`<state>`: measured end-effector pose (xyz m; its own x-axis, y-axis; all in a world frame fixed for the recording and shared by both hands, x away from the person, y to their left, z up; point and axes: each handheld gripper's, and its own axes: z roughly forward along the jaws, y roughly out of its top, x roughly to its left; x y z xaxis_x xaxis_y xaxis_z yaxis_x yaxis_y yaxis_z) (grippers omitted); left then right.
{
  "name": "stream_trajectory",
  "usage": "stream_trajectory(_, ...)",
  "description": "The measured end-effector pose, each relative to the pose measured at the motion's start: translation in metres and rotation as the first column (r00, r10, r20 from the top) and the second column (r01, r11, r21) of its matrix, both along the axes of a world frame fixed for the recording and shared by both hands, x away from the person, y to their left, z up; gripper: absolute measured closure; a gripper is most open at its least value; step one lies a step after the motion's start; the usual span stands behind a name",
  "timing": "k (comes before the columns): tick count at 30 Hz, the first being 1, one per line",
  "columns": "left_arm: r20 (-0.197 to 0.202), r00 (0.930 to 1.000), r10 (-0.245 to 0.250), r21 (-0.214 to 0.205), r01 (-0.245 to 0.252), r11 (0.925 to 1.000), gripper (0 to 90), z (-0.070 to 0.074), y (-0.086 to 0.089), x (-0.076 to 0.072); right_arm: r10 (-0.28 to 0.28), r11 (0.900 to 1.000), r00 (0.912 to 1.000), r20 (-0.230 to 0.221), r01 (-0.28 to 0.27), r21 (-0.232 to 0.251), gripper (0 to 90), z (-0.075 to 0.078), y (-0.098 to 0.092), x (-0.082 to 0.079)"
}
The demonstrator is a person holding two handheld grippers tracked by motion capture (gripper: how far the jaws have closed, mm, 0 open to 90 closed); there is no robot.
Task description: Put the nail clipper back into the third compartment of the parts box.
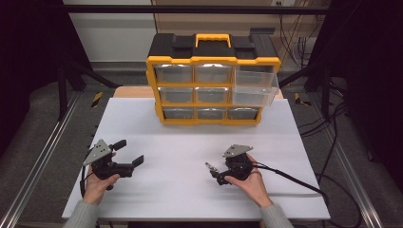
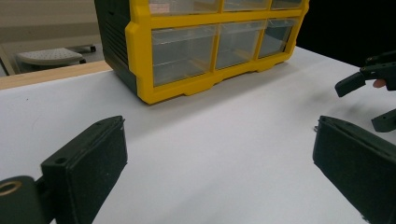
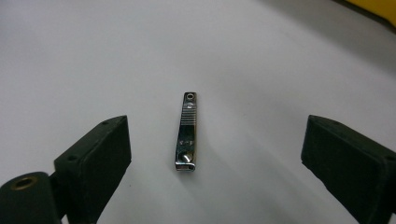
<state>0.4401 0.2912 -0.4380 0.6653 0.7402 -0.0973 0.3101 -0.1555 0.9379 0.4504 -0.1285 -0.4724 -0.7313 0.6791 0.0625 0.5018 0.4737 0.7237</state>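
Nail clipper [image 3: 187, 132] flat on white bench [image 1: 190, 190], near right edge of centre, between wide-open right tongs [image 3: 215, 154], untouched. Left tongs [image 2: 219, 168] wide open too, empty, well apart. Drawer cabinet [image 1: 212, 85] behind.

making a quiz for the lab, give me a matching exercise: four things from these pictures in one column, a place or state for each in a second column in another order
Things
1. nail clipper
2. drawer cabinet
3. left gripper
4. top right drawer

Places or states
A. pulled partway out
B. lying flat on the white table, between the right gripper's open jaws, touching neither
C. open, nothing between its jaws
D. standing at the far edge of the white table, yellow frame, black top

Pairs: 1-B, 2-D, 3-C, 4-A
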Motion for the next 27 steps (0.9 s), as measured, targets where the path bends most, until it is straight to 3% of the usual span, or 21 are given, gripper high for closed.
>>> stream_trajectory(6, -0.001, 1.0, 0.001, -0.002, -0.001, 1.0, 2.9, -0.0002, 0.0, 0.0, 0.007, 1.0, 0.9995, -0.031, -0.007, -0.003, 17.9, -0.0038, 0.0025, 0.0008)
stream_trajectory(21, -0.003, 1.0, 0.003, -0.004, -0.003, 1.0, 2.9, -0.0003, 0.0002, -0.0001, 0.025, 0.9992, 0.9978, -0.062, -0.027, -0.028, 49.4, -0.0077, 0.0087, 0.0001)
stream_trajectory(27, -0.003, 1.0, 0.003, -0.005, -0.003, 1.0, 3.0, -0.0003, 0.0003, 0.0, 0.027, 0.9988, 0.9951, -0.095, -0.031, -0.038, 59.2, -0.0083, 0.0094, 0.0001)
